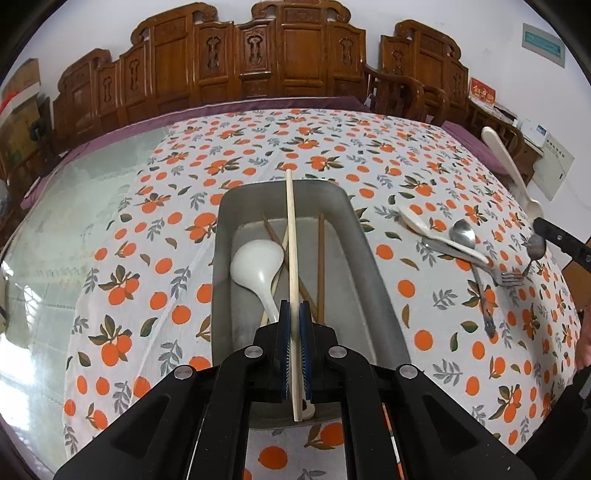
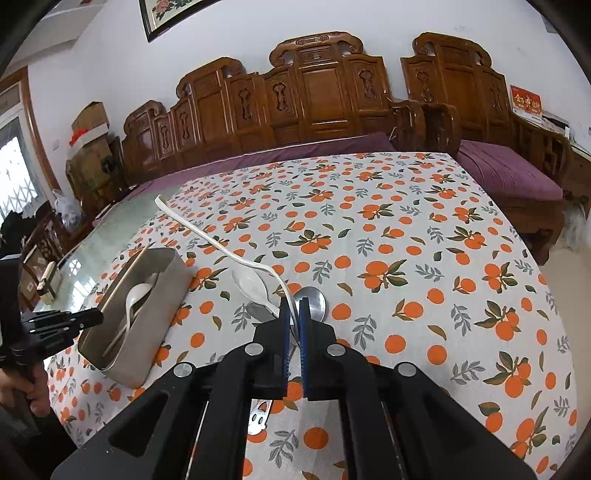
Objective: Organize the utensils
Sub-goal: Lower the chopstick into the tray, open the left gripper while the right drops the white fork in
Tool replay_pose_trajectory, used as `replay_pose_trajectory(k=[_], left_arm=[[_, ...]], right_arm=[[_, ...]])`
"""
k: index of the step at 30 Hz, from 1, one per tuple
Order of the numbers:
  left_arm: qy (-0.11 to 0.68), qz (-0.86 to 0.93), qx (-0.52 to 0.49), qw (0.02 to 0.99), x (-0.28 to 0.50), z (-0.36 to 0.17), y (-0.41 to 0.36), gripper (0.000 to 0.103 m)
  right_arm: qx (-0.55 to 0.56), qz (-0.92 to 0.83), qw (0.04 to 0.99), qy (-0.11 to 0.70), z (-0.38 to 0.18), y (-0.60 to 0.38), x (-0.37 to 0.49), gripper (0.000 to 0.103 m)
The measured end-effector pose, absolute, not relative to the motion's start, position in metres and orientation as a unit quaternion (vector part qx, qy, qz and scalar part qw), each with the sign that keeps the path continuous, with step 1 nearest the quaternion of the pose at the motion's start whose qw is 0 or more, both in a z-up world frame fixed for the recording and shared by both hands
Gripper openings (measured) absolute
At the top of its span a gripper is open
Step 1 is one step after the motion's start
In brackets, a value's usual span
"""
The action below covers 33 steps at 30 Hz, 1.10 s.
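- A home living or dining room.
- Carved wooden sofa (image 2: 314, 92) with purple cushions (image 2: 506, 173) behind the tabletop.
- Orange-print tablecloth (image 2: 406, 240) over it.
- Framed flower picture (image 2: 166, 13) on a white wall.

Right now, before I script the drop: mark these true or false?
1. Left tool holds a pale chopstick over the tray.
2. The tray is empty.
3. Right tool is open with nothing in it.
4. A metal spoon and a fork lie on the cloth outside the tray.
1. True. The left tool is clamped on the pale chopstick above the metal tray.
2. False. The tray already holds a white ladle and brown chopsticks.
3. False. The right tool is shut on a white long-handled utensil.
4. True. The metal spoon and the fork lie on the orange-print cloth, to the right of the tray.
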State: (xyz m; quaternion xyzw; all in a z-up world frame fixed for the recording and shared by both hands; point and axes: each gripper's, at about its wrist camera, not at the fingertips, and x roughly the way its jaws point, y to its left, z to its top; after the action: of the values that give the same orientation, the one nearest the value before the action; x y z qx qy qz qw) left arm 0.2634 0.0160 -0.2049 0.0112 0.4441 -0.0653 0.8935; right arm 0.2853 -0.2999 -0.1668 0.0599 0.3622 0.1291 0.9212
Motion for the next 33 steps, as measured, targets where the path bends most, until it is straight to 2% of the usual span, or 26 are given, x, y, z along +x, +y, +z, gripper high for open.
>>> replay_pose_trajectory(k=[10,16,28,30,33], left_arm=[[0.461,-0.065,-0.008,0.885,0.276,-0.215,0.024,0.004],[0.462,-0.063,0.003,0.885,0.278,-0.219,0.022,0.004],[0.462,-0.063,0.005,0.885,0.278,-0.219,0.020,0.004],[0.461,-0.063,0.006,0.885,0.278,-0.218,0.020,0.004],[0.460,-0.063,0.007,0.885,0.278,-0.218,0.020,0.004]], right_arm=[[0.068,0.135,0.914,0.376,-0.170,-0.285,0.282,0.006],[0.109,0.152,0.901,0.392,-0.172,-0.297,0.298,0.006],[0.087,0.136,0.876,0.455,-0.225,-0.286,0.325,0.006],[0.088,0.139,0.874,0.457,-0.229,-0.286,0.327,0.009],[0.082,0.142,0.874,0.457,-0.230,-0.284,0.331,0.004]])
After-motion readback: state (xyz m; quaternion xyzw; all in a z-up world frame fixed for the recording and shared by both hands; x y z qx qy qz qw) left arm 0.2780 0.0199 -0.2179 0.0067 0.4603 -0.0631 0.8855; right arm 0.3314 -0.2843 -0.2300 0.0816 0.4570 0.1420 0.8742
